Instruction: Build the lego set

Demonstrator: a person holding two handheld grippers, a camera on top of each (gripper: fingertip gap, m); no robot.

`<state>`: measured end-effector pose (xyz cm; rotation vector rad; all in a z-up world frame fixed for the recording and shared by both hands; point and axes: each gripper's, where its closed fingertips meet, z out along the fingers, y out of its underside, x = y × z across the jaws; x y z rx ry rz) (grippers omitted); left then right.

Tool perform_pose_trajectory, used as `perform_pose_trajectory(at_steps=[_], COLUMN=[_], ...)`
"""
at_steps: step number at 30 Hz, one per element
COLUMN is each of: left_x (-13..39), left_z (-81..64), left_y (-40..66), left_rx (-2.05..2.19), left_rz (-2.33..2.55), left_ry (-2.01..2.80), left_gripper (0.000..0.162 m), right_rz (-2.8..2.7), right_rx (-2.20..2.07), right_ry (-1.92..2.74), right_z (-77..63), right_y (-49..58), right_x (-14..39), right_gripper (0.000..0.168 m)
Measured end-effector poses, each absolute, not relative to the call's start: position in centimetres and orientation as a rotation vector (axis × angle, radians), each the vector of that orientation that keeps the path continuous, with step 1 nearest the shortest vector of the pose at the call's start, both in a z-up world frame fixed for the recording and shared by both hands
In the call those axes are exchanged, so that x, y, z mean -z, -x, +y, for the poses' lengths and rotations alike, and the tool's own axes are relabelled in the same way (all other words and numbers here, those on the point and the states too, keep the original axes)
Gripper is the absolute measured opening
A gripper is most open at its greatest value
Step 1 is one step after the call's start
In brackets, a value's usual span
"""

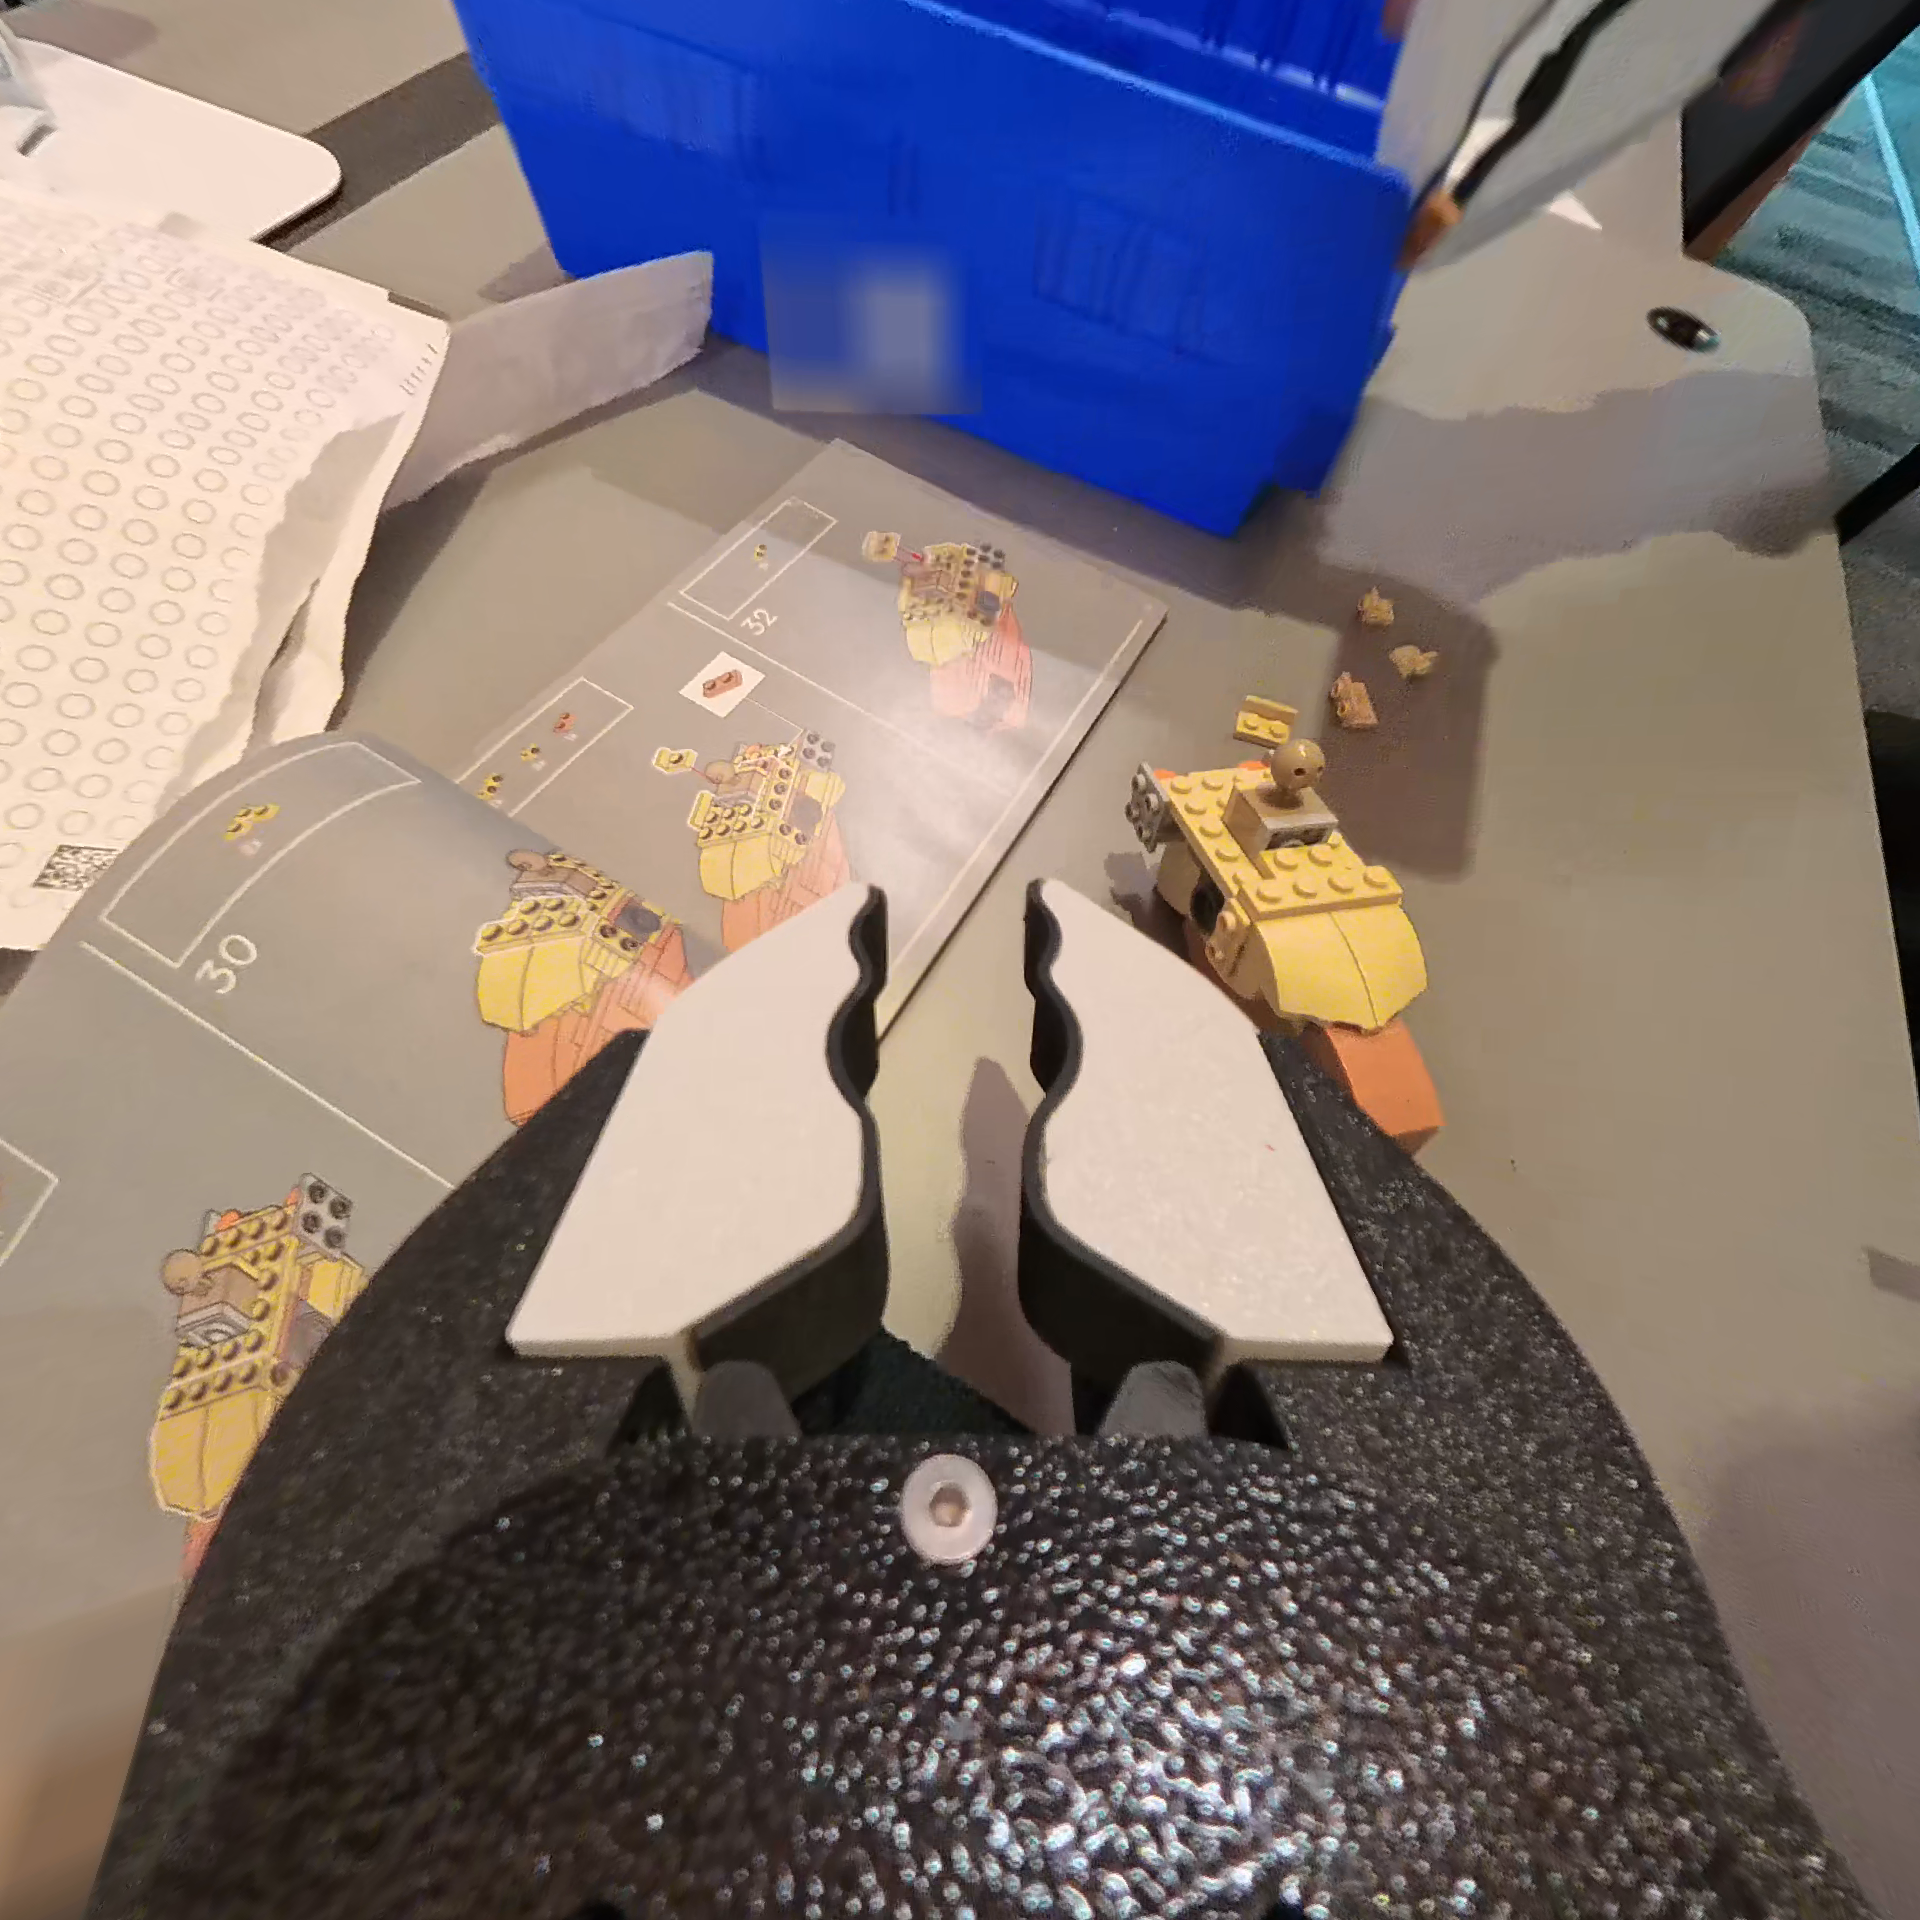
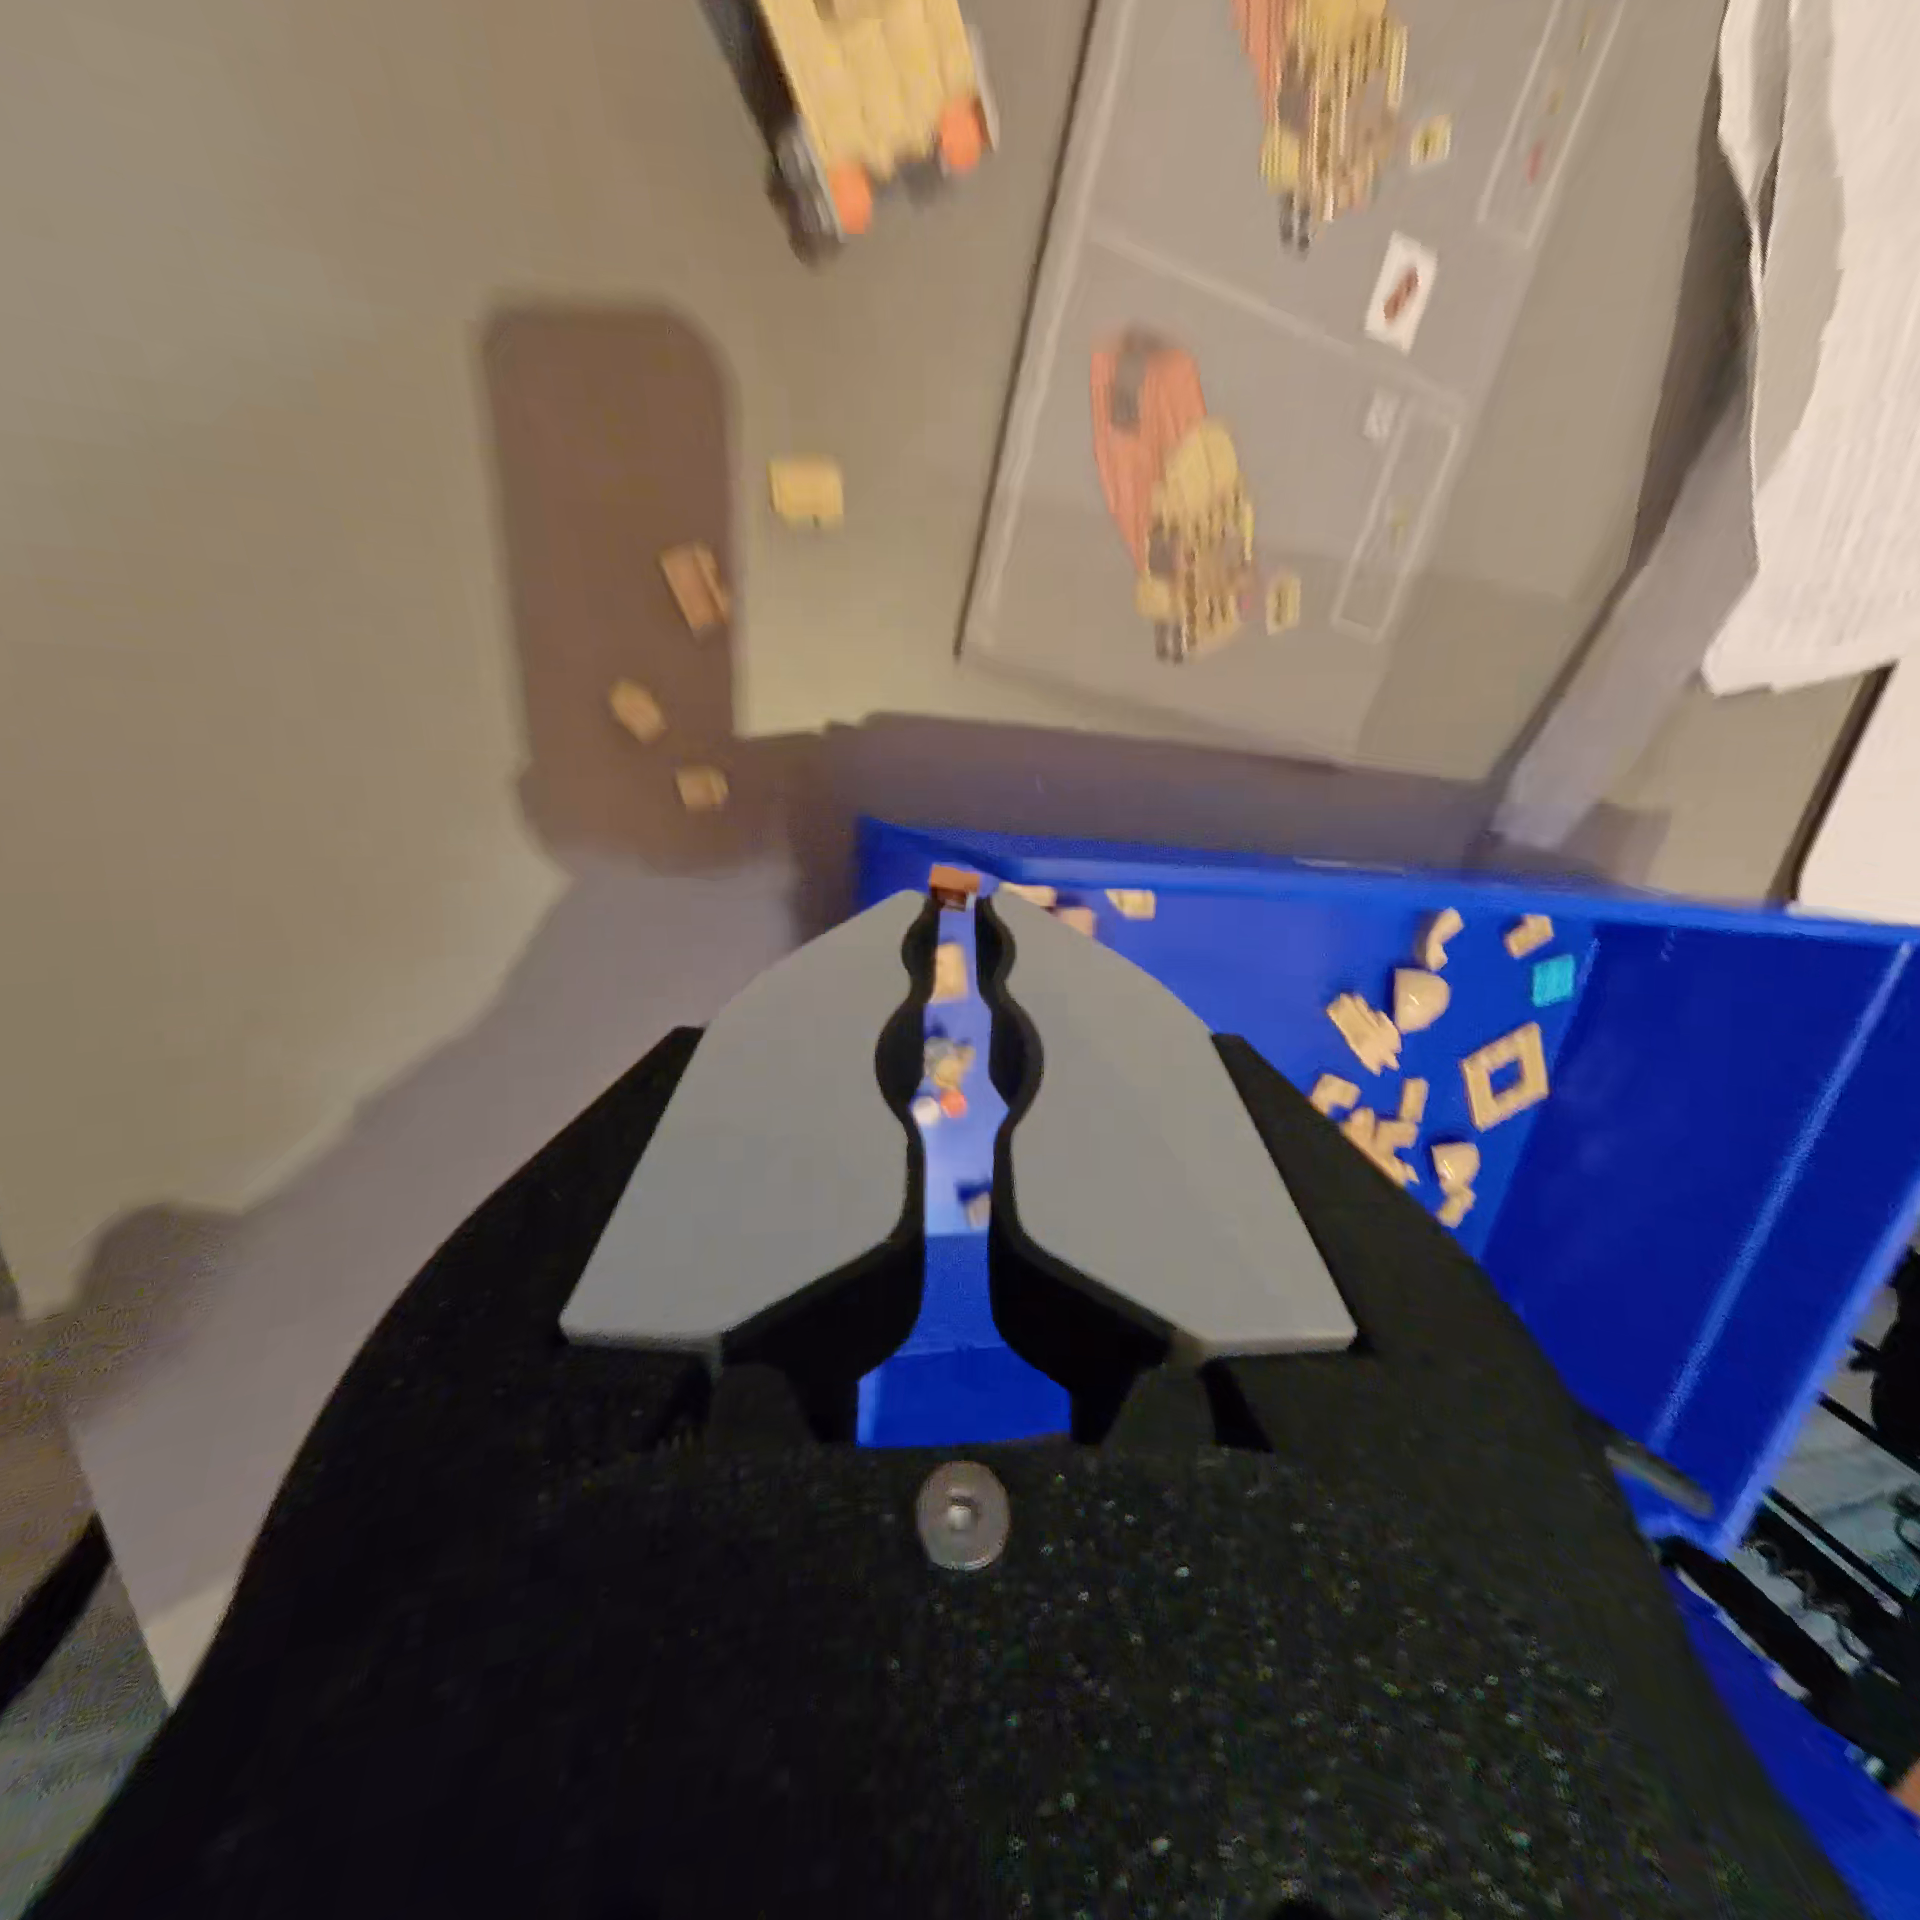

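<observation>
Your left claw (image 1: 956, 914) hangs released over the grey table (image 1: 1621, 1039), its two grey fingers parted with nothing between them, tips over the near edge of the open grey instruction booklet (image 1: 831, 748). Just right of those tips sits the half-built lego model (image 1: 1288, 914), yellow studded plates on a tan and brown base with a small tan ball-topped lever standing on top. Beyond it lie a loose yellow plate (image 1: 1265, 719) and three small tan pieces (image 1: 1392, 655) scattered in a shadowed patch of the table. The blue plastic bin (image 1: 987, 260) stands behind the booklet, and a crumpled white paper bag printed with rings (image 1: 156, 520) lies at the left, overlapping the booklet's far corner.

Your right claw (image 2: 954, 902) is clenched on a tiny brown lego piece (image 2: 953, 888), pinched at the very tips of the grey fingers, held above the near wall of the same blue bin (image 2: 1714, 1195). Inside the bin, many tan and yellow loose bricks (image 2: 1413, 1070) lie on the blue floor, with one teal piece (image 2: 1553, 982) among them. This view is blurred: the model (image 2: 873, 94) shows at the top edge, the booklet (image 2: 1247, 416) to its right, and the small tan pieces (image 2: 686, 644) between them and the bin.
</observation>
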<state>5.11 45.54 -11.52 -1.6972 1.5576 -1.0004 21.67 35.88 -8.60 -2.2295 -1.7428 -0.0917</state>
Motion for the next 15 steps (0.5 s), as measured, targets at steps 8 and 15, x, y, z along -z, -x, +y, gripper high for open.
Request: perform_pose_trajectory(at_steps=[8,15], left_x=[12.0,11.9], left_z=[44.3,43.6], left_y=[-4.8,-5.1], left_rx=[1.028,1.021], left_rz=[1.587,1.614], left_ry=[1.691,1.666], left_gripper=[0.025,0.024], right_rz=[-1.575,-1.396], right_rx=[0.267,0.016], right_ry=[2.274,2.320], right_z=[35.6,32.7], right_y=[-19.3,-21.0], right_x=[10.4,9.2], right_gripper=[0.007,0.006])
